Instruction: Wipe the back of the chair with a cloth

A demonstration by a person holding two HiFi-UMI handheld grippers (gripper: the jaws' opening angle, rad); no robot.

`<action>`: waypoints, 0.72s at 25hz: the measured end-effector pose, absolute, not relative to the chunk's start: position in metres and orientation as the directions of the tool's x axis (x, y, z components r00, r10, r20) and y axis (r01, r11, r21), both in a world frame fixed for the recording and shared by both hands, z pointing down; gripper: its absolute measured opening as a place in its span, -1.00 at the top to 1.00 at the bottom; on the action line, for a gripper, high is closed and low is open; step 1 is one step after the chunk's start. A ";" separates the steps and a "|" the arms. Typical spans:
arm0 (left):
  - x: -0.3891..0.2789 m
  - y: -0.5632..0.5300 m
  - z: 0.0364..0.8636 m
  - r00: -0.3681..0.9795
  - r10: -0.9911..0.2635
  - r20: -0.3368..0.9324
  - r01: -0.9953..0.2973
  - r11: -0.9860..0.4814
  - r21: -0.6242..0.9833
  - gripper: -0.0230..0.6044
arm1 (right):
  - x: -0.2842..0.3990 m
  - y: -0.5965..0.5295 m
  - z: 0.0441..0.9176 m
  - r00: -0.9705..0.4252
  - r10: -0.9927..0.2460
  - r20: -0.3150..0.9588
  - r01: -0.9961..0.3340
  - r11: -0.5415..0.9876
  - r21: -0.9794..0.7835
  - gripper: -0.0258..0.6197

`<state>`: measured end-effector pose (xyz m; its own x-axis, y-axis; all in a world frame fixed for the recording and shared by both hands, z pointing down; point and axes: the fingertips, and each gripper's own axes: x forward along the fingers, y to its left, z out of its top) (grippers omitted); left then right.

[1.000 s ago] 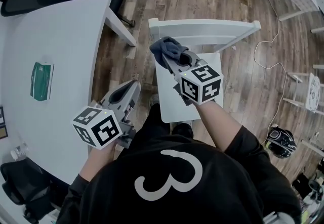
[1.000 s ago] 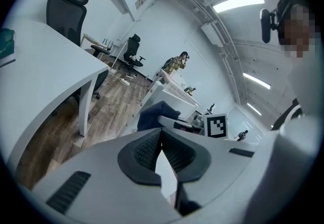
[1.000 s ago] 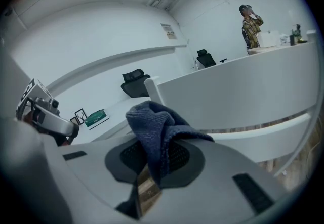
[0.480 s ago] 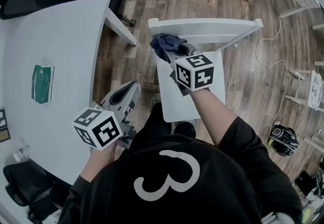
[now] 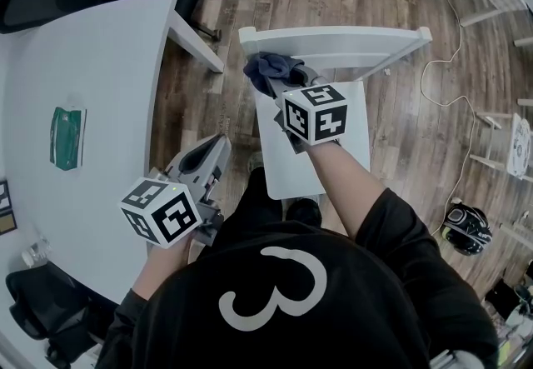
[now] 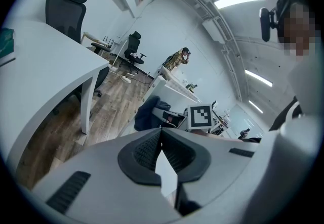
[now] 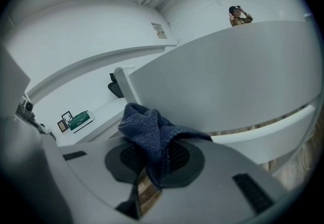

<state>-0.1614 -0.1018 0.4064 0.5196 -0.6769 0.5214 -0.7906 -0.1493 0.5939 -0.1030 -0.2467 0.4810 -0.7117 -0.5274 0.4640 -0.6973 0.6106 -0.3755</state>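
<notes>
Blue knitted cloth [image 7: 152,134], bunched and clamped between the closed jaws of the right gripper [image 5: 286,82], sat at the left end of the top rail [image 5: 358,44] of the white chair [image 5: 354,151], apparently touching it. The fabric looked soft, light and limp, likelier to fold and drag than to glide. A hold deep in the bunch, as the jaws had it, with a loose wad left proud of the tips, seemed the right grip for rubbing the rail. The painted rail appeared hard and smooth. The chair looked light enough that a firm push might shift it. The left gripper [image 5: 202,157], its jaws drawn together on nothing, hung idle beside the right edge of the white table [image 5: 100,76], well apart from the chair back.
</notes>
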 end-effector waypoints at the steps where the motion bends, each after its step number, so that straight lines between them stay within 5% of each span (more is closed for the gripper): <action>1: -0.161 -0.102 0.407 0.521 -0.675 0.523 -0.790 -0.149 0.594 0.88 | -0.102 -0.247 0.481 -0.713 -0.525 0.464 -0.695 0.614 -0.374 0.75; 18: -0.138 -0.112 0.414 0.558 -0.643 0.525 -0.778 -0.185 0.601 0.88 | -0.063 -0.258 0.483 -0.682 -0.564 0.466 -0.727 0.591 -0.350 0.75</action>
